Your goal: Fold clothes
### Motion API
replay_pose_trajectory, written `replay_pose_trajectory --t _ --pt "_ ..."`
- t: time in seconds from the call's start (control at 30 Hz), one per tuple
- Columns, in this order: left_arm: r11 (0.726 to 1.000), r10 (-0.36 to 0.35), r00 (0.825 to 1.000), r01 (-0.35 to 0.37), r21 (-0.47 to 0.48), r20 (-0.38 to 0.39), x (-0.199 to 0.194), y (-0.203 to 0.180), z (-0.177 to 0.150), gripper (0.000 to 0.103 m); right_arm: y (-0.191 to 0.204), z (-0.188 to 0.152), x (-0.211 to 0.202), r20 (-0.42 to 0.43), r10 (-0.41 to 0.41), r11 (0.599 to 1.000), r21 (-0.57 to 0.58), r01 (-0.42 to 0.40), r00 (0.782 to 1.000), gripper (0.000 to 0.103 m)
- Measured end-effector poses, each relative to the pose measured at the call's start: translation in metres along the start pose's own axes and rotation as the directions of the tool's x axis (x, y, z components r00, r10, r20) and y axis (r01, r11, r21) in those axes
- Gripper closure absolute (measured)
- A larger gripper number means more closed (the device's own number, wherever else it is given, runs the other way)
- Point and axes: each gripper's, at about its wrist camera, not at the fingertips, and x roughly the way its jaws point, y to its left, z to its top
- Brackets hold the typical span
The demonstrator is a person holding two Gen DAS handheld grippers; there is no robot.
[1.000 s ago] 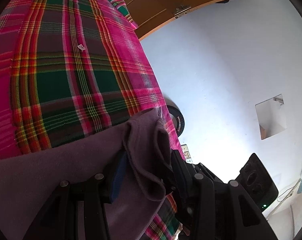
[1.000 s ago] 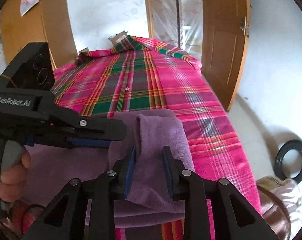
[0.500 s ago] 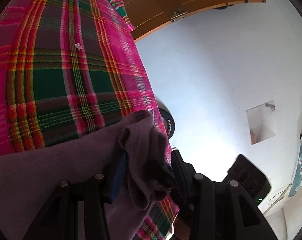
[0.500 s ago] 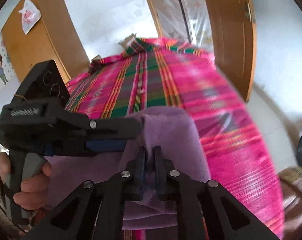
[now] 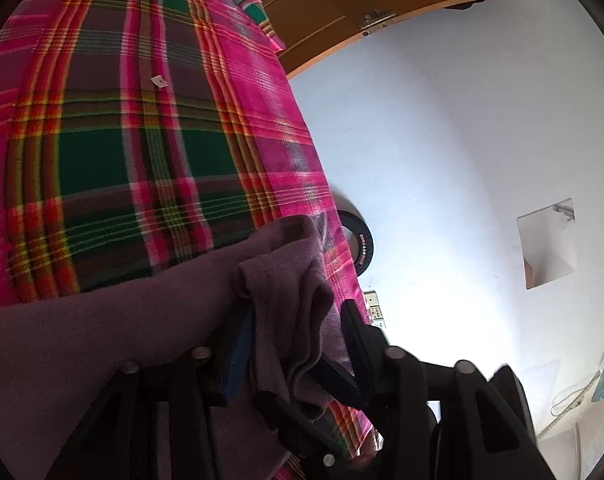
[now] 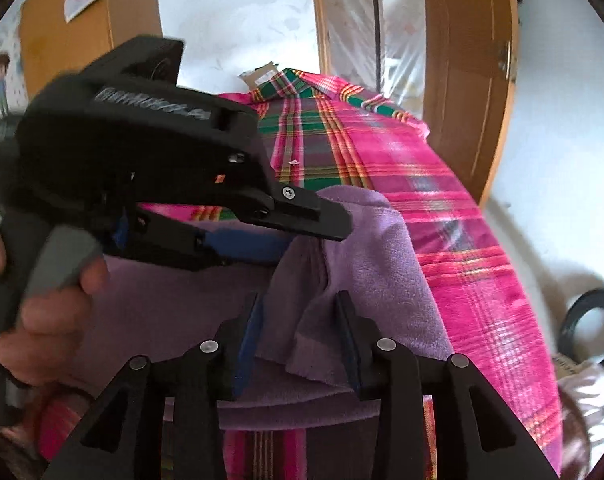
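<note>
Both grippers meet over the purple cloth (image 6: 373, 256), right gripper (image 6: 300, 340) fingers apart, left gripper (image 5: 298, 344) fingers apart.

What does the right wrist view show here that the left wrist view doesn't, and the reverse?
Only the right wrist view shows the hand on the left gripper's handle, the wooden cabinet with a white bag hung on it, and the plastic-covered doorway. Only the left wrist view shows the square wall opening and the wall socket. Both show the purple cloth, bunched between the open fingers of the left gripper and the right gripper, the plaid bedspread, the wooden door and the black ring on the floor.
</note>
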Motion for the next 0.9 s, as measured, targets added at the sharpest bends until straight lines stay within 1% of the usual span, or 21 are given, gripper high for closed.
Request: replay_pose_trajectory --t 0.07,0.1,0.13,0.2,0.23,0.3,0.37,0.4,0.47,0.53,0.67,0.9 --pt "1.000 0.011 1.000 -0.011 -0.004 0.002 0.004 -0.004 -0.002 0.079 0.002 -0.002 0.001 0.003 -0.030 0.999 -0.025 0.030 1.000 0.064" --pt "1.000 0.018 1.000 -0.018 0.001 0.003 0.005 -0.004 -0.003 0.080 0.004 -0.002 0.001 0.005 -0.044 0.999 -0.030 0.044 0.999 0.064" --pt "1.000 0.025 1.000 -0.025 0.006 0.004 0.005 -0.004 -0.004 0.085 0.005 -0.002 0.001 0.005 -0.059 0.998 -0.035 0.059 0.998 0.064" --pt "0.999 0.040 0.999 -0.040 0.016 0.006 0.006 -0.003 -0.006 0.086 0.008 -0.002 0.002 0.005 -0.087 0.995 -0.036 0.087 0.996 0.065" --pt "0.999 0.039 0.999 -0.039 0.016 0.006 0.004 -0.002 -0.006 0.088 0.009 -0.002 0.003 0.006 -0.100 0.994 -0.037 0.100 0.995 0.068" --pt "0.999 0.032 0.999 -0.032 0.012 0.006 -0.001 -0.001 -0.006 0.090 0.012 -0.001 0.003 0.008 -0.118 0.992 -0.041 0.118 0.993 0.072" --pt "1.000 0.018 1.000 -0.018 0.005 0.009 -0.003 0.000 -0.007 0.090 0.012 -0.001 0.001 0.010 -0.129 0.991 -0.029 0.129 0.992 0.080" --pt "1.000 0.012 1.000 -0.012 0.008 0.011 -0.005 -0.001 -0.008 0.091 0.011 0.000 0.000 0.012 -0.134 0.991 -0.019 0.134 0.991 0.082" --pt "1.000 0.004 1.000 -0.004 0.020 0.017 -0.012 -0.004 -0.010 0.091 0.011 0.002 -0.004 0.022 -0.143 0.990 -0.014 0.144 0.989 0.089" --pt "0.999 -0.006 1.000 0.005 0.031 0.026 -0.024 -0.006 -0.013 0.091 0.014 0.004 -0.012 0.037 -0.149 0.988 -0.022 0.150 0.988 0.091" --pt "0.998 -0.029 0.998 0.026 0.050 0.047 -0.040 -0.012 -0.016 0.091 0.022 0.010 -0.028 0.067 -0.140 0.989 -0.029 0.142 0.988 0.092" --pt "0.998 -0.031 0.995 0.025 0.061 0.095 -0.069 -0.013 -0.024 0.091 0.044 0.019 -0.045 0.108 -0.104 0.992 -0.056 0.110 0.989 0.092"
